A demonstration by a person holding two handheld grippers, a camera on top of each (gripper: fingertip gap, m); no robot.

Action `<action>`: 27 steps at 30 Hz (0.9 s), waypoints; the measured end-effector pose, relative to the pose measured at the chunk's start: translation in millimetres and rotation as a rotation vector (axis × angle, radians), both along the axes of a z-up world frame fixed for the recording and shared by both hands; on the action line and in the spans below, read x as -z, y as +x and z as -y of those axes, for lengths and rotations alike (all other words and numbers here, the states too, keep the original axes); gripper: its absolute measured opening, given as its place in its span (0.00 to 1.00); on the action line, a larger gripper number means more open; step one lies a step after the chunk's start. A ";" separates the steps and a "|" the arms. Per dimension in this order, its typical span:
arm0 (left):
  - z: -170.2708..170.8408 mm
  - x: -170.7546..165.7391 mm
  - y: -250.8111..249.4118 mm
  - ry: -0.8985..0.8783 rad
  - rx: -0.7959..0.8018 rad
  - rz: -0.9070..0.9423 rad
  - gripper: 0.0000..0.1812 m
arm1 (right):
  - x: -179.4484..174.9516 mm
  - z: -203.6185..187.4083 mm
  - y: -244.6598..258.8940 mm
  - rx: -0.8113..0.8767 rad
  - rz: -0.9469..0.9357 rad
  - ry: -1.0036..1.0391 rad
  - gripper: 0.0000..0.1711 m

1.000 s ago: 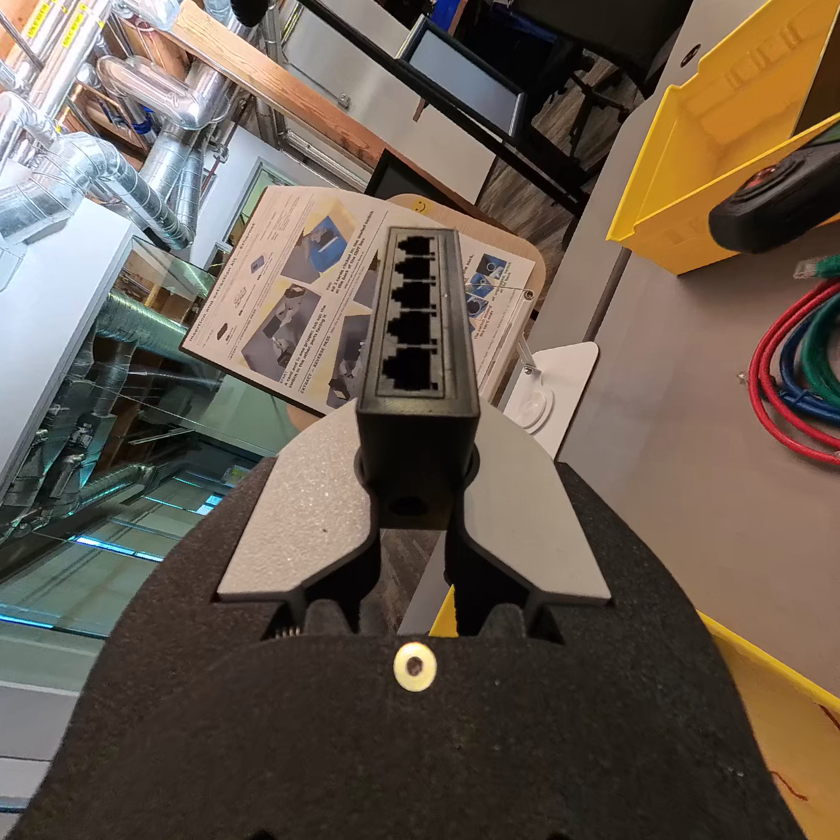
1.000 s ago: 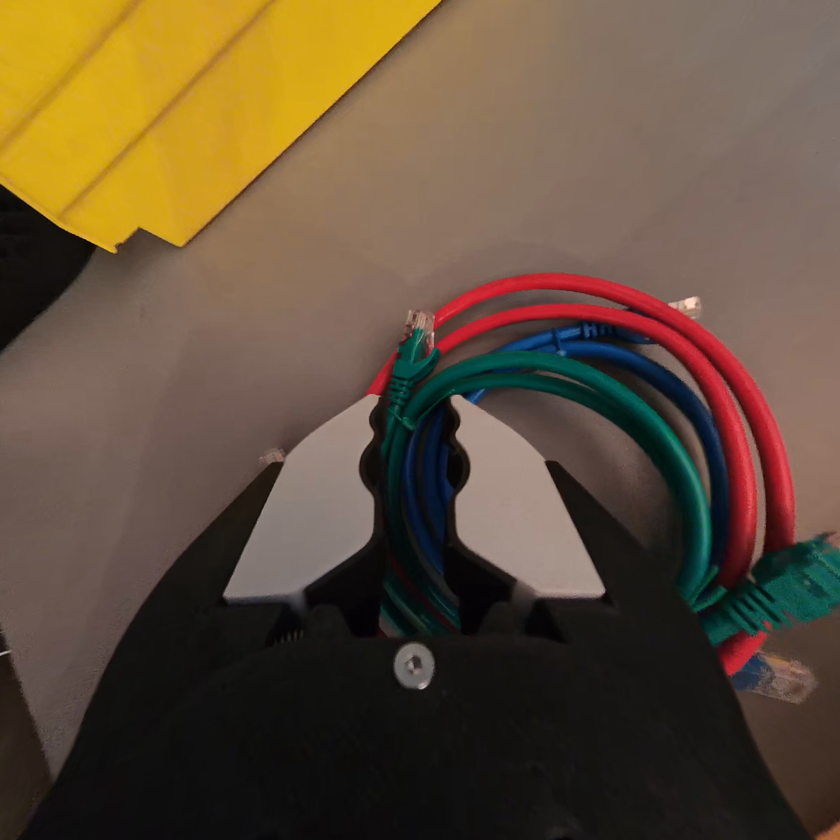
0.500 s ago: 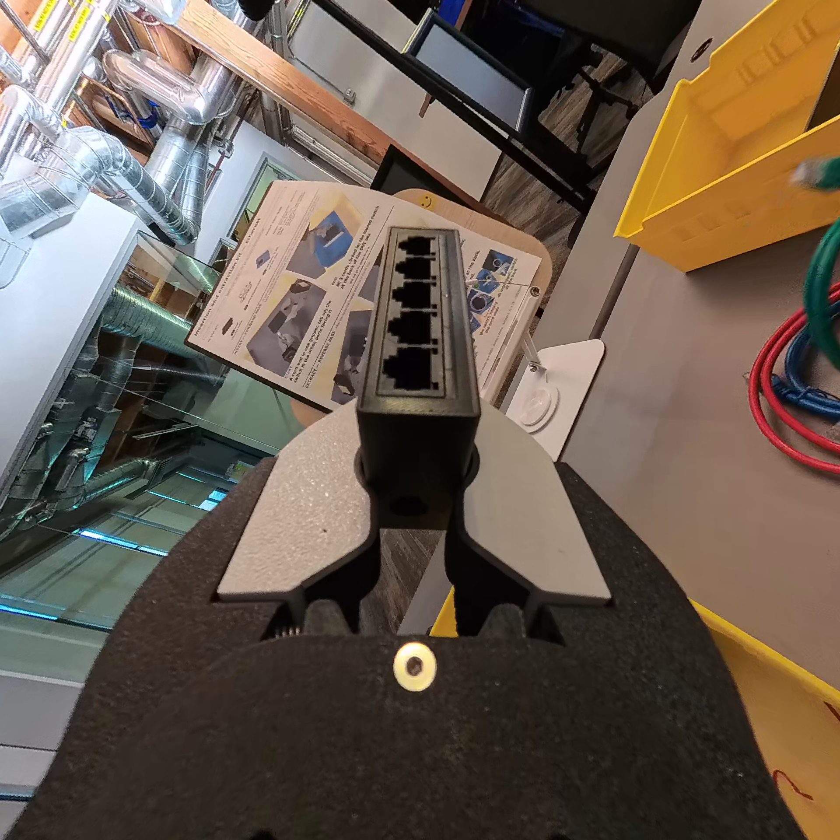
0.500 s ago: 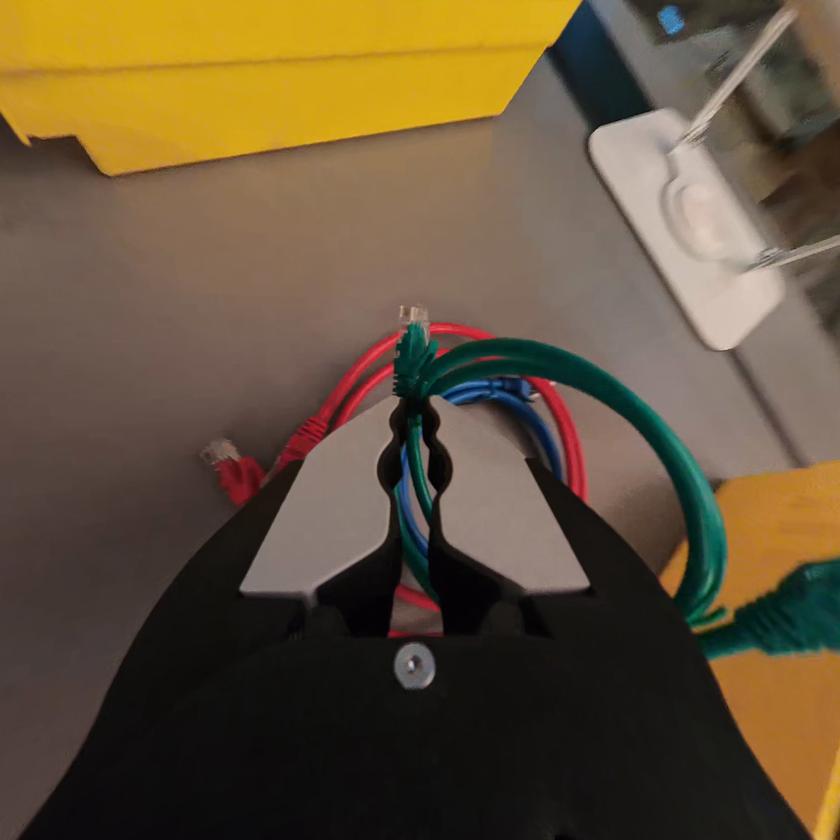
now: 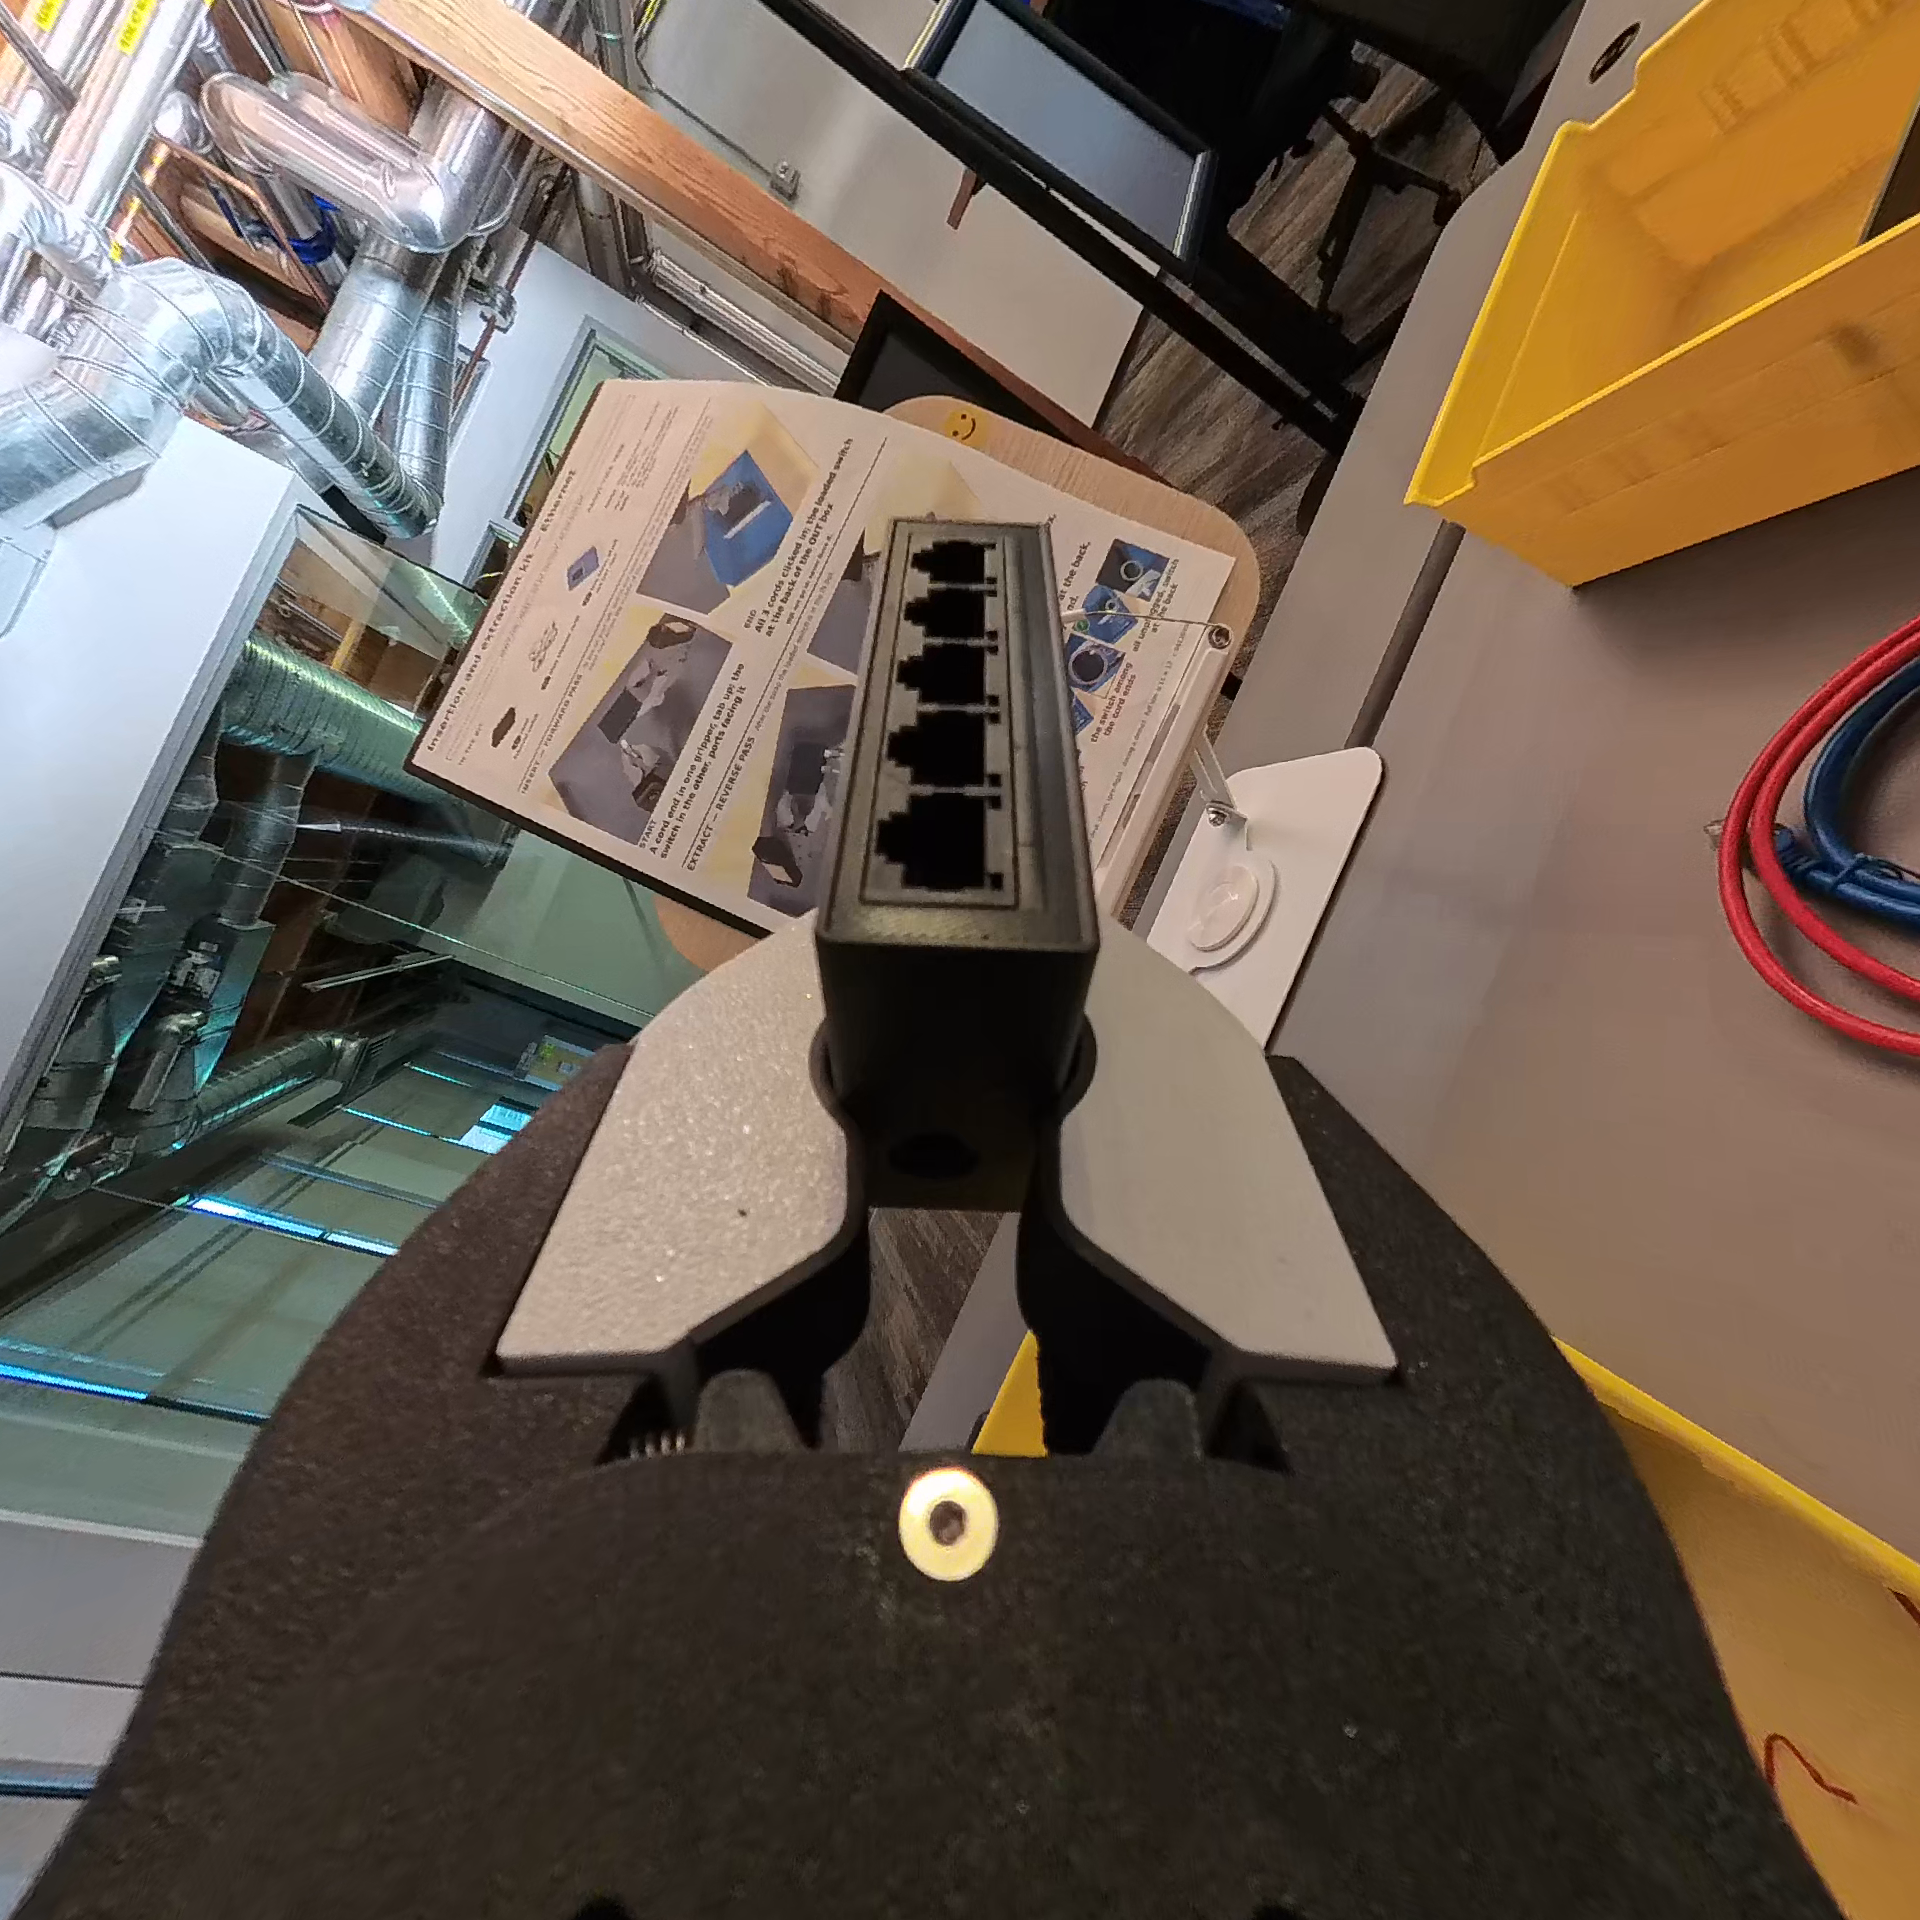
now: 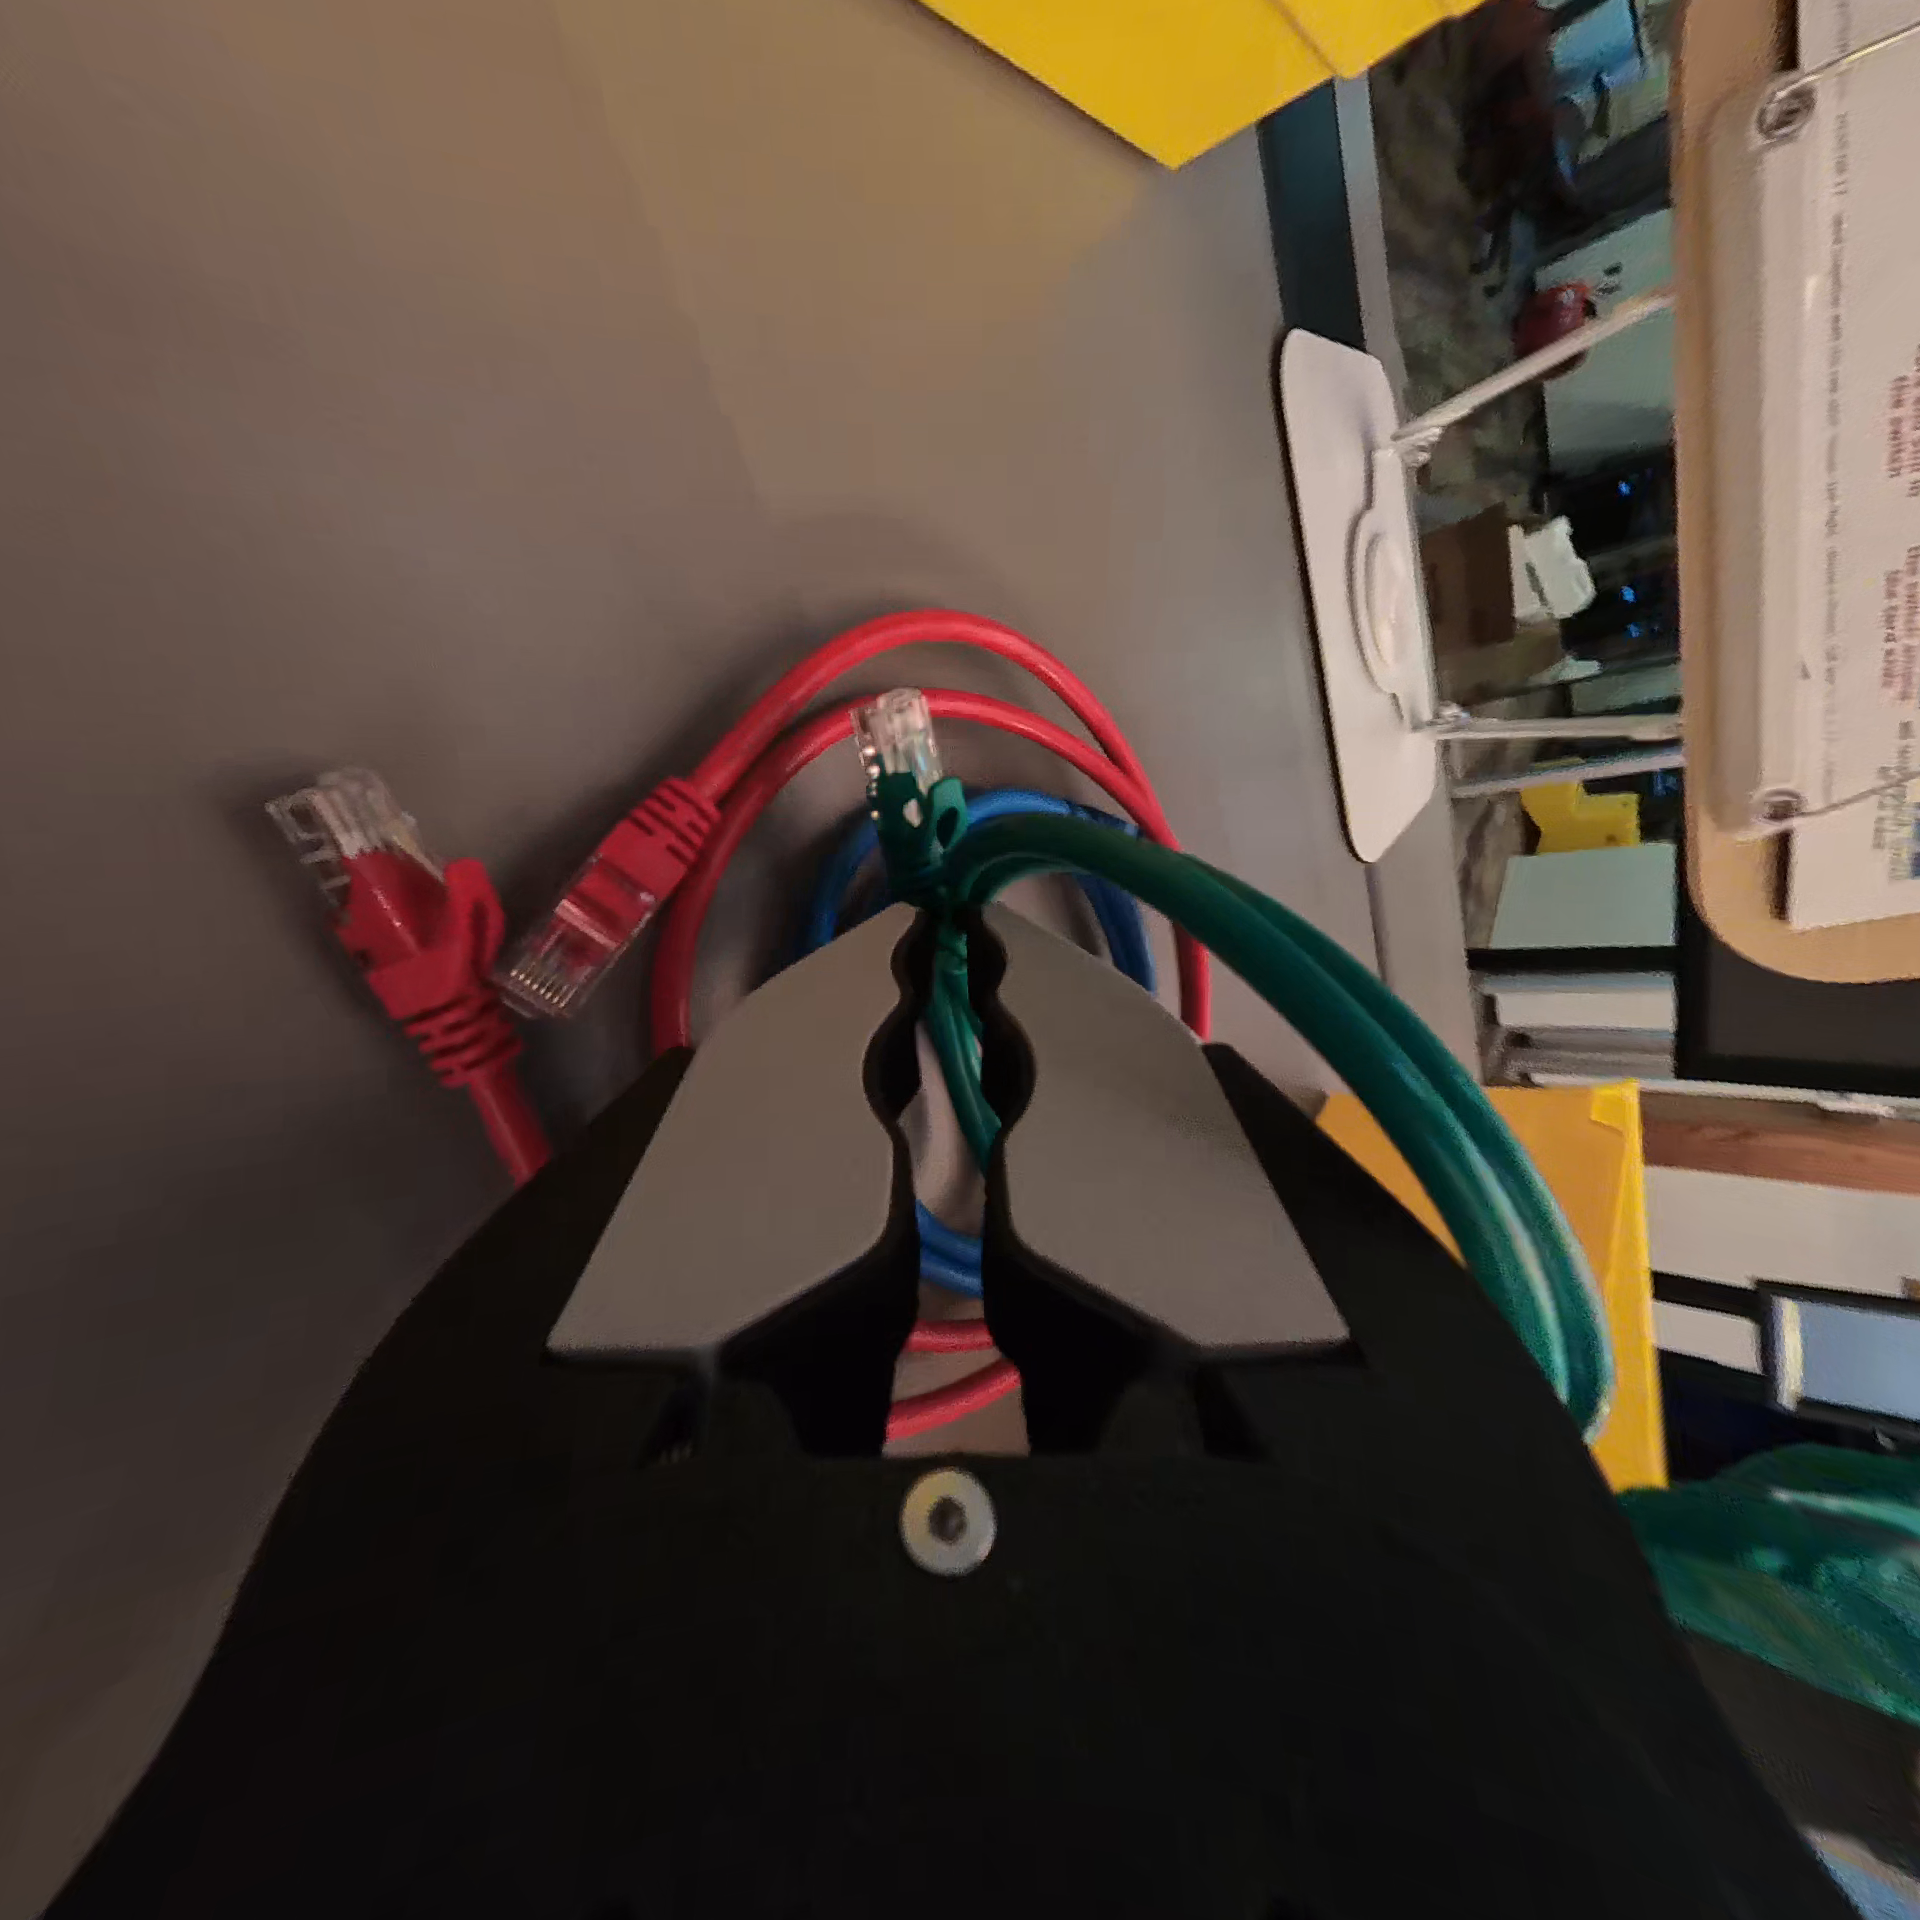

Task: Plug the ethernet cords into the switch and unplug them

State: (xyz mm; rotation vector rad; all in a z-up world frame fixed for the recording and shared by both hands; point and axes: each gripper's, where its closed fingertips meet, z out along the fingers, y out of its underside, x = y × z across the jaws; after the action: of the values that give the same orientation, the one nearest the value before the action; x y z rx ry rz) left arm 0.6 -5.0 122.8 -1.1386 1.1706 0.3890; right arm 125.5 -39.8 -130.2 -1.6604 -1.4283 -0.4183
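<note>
The left gripper pinches the black switch by its near end and holds it off the grey table, clear of everything, with its row of five ports turned up toward the camera; all five look empty. Held this way, I judge, the ports face whatever plug is brought to them and the body is braced against the push of insertion. Behind it a printed sheet stands on a white stand, and to the right a yellow bin sits at the table's far edge, with red and blue cords coiled beside it. In the right wrist view, the red cord lies on the table at left with both its clear plugs free, its loops overlapping the blue cord. The right gripper is closed on the green cord just behind the boot, so the clear plug sticks out past the fingertips; a grip that close probably keeps the plug stiff enough to aim. The rest of the green cord loops off to the right, lifted above the others. No plug is in a port yet, so the first insertion lies ahead.
</note>
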 end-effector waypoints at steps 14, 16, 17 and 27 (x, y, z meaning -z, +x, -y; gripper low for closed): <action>-2.2 5.5 4.7 -0.002 -0.009 -0.031 0.16 | -0.4 -14.4 1.9 0.042 -0.161 -0.134 0.17; -2.4 5.1 4.5 -0.001 -0.009 -0.030 0.16 | 0.1 -15.7 2.2 0.061 -0.177 -0.147 0.17; -2.4 5.1 4.4 -0.002 -0.010 -0.029 0.16 | 0.4 -16.4 1.5 0.068 -0.191 -0.160 0.17; 1.2 4.4 6.4 0.004 0.001 -0.031 0.16 | 14.3 -20.5 -8.8 0.097 -0.254 -0.326 0.14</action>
State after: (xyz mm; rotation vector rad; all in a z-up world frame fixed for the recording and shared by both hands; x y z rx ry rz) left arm 7.0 -6.2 118.4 -1.1320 1.1968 0.4086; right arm 116.7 -19.3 -144.4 -1.9694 -1.2770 -0.0218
